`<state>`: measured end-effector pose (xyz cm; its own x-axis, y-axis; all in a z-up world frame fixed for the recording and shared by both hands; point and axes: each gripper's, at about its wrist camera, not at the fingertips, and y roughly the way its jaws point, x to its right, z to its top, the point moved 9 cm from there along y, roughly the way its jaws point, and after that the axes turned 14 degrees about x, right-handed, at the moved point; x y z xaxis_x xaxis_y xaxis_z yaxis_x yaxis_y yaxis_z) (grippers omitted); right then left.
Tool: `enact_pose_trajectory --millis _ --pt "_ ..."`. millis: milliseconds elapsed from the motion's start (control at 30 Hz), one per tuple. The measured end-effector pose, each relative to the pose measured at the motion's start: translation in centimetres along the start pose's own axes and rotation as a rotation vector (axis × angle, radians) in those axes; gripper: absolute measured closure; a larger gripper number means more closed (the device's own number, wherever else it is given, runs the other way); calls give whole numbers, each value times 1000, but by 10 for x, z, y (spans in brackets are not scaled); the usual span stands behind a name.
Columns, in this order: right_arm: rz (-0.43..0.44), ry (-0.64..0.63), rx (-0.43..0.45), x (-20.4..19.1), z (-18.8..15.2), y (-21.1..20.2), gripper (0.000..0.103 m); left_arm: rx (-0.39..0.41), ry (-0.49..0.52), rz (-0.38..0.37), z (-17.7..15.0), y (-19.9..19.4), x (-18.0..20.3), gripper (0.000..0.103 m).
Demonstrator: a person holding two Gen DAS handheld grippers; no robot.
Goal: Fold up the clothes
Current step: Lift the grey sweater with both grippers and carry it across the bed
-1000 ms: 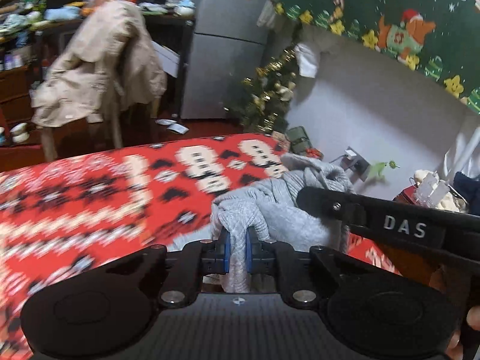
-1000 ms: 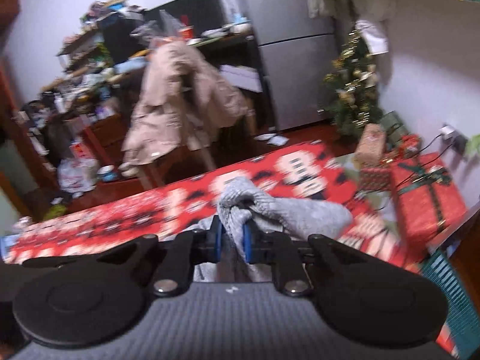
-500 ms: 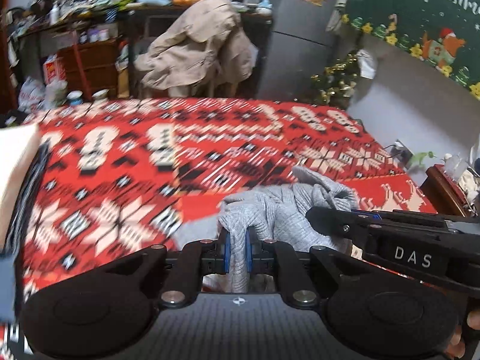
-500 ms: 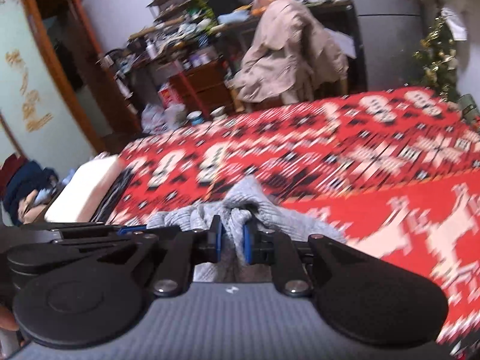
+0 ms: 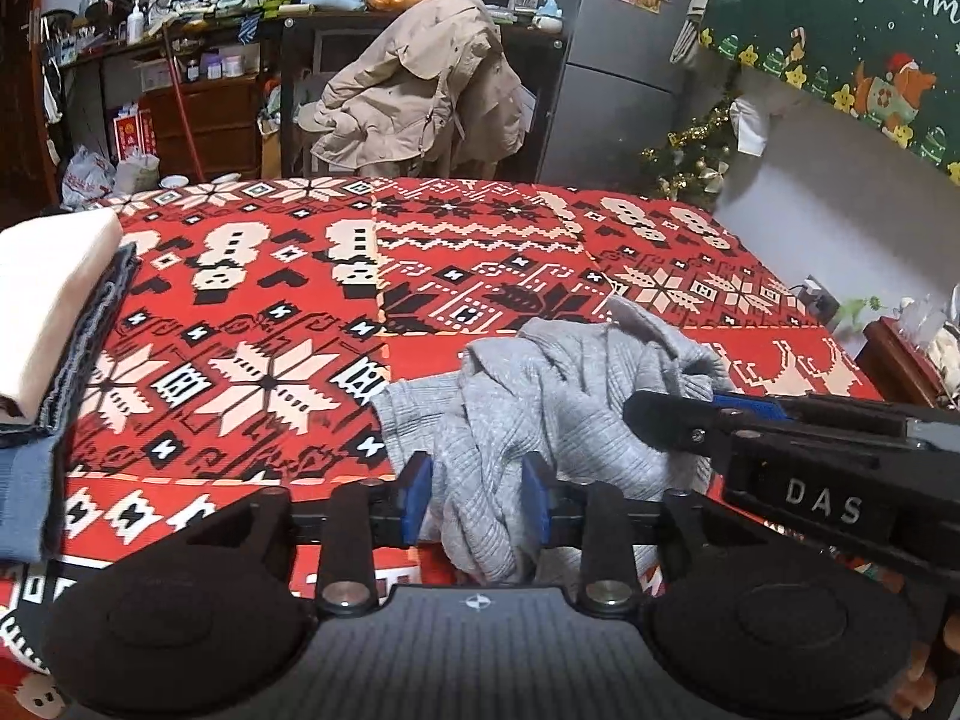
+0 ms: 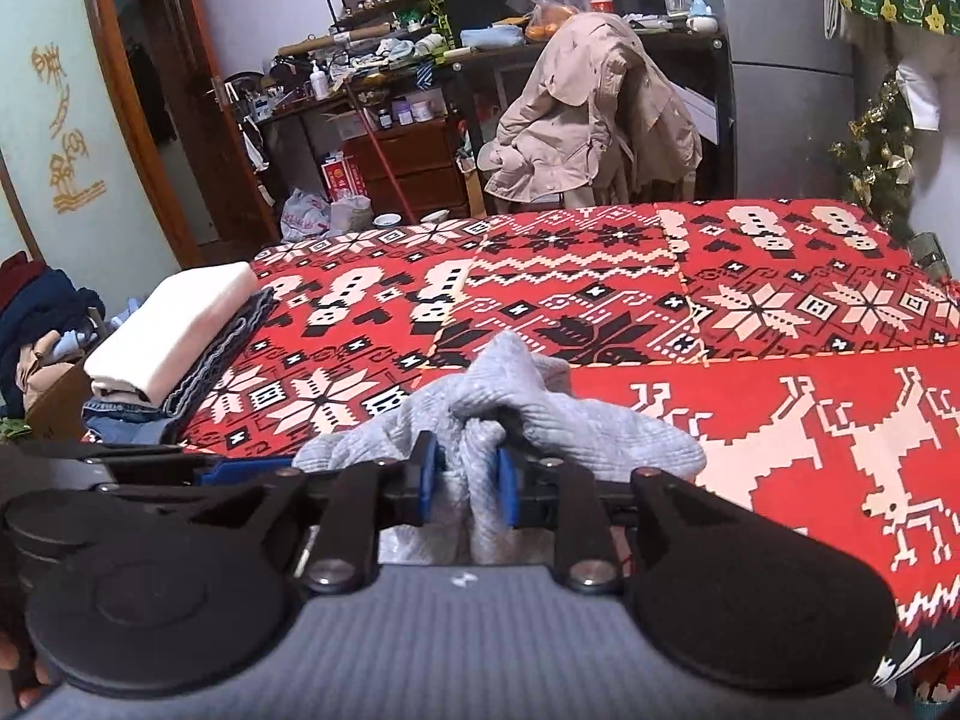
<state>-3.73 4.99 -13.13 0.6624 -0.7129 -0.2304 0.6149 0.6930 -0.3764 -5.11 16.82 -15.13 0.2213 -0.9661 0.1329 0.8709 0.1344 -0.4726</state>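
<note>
Grey ribbed sweater is lying in one crumpled heap on the near part of the bed, which is wearing a red blanket patterned with cream snowflakes, snowmen and reindeer in blocky, pixel-like shapes. Only one loose garment is showing on the blanket; its knit is running in fine vertical ribs and bunching into soft folds.

At the left edge, one stack of folded clothes is sitting: three layers can be counted, a thick cream piece on top, a dark grey ribbed one under it, and blue denim at the bottom.

Two hand-held grippers are in play, each black with two blue pads. The left hand-held gripper is standing with its jaws apart, having just been opening; a twisted fold of the sweater is hanging between the blue pads with a gap showing on the left side. The right hand-held gripper, reaching in beside it, has also just been opening, and its narrower gap is filled by a bunched ridge of the knit that both pads are touching.

Beyond the bed, one beige jacket is draping over a chair, one grey fridge is standing smooth and flat-fronted, and one small tinselled Christmas tree is glittering at the right.
</note>
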Motion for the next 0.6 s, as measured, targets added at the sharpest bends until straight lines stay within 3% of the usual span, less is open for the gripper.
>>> enact_pose_trajectory --millis 167,600 --pt "-19 -42 11 17 7 2 71 31 37 -1 3 -10 2 54" --pt "-63 -48 32 60 20 -32 56 75 96 12 10 -34 6 45"
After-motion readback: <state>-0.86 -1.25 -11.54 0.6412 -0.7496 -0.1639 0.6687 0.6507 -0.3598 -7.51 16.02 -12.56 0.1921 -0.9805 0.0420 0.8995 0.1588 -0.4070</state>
